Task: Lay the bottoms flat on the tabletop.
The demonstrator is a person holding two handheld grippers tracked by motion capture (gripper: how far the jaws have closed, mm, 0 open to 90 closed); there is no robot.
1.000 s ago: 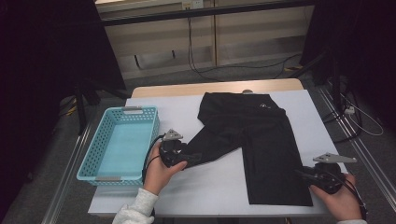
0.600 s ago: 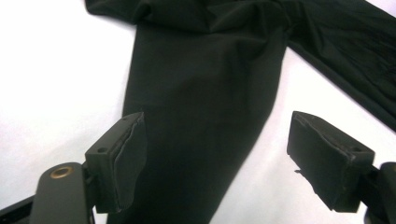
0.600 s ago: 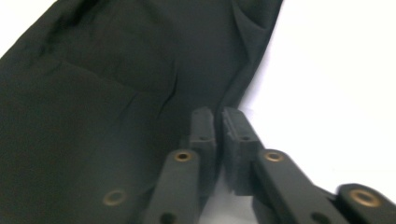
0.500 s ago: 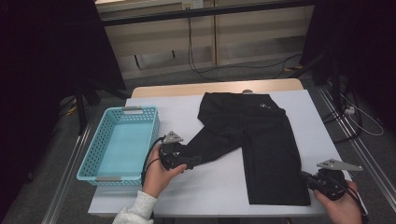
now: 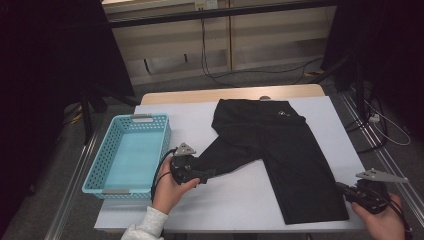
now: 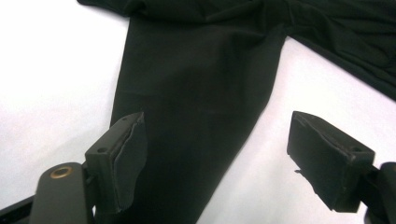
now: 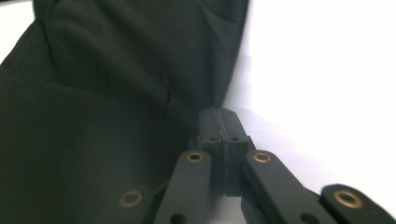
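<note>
Now the left hand-held gripper (image 6: 219, 158) gapes over the trouser leg (image 6: 201, 93); the right hand-held gripper (image 7: 219, 116), pinched together, meets its hem.

Dim surroundings, perhaps overexposed white tabletop (image 5: 240, 200)

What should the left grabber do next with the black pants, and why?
Probably close the left gripper on the pant leg. Its jaws stand open with the leg's hem end lying between them, while the right gripper is already shut at the other leg's edge.
</note>
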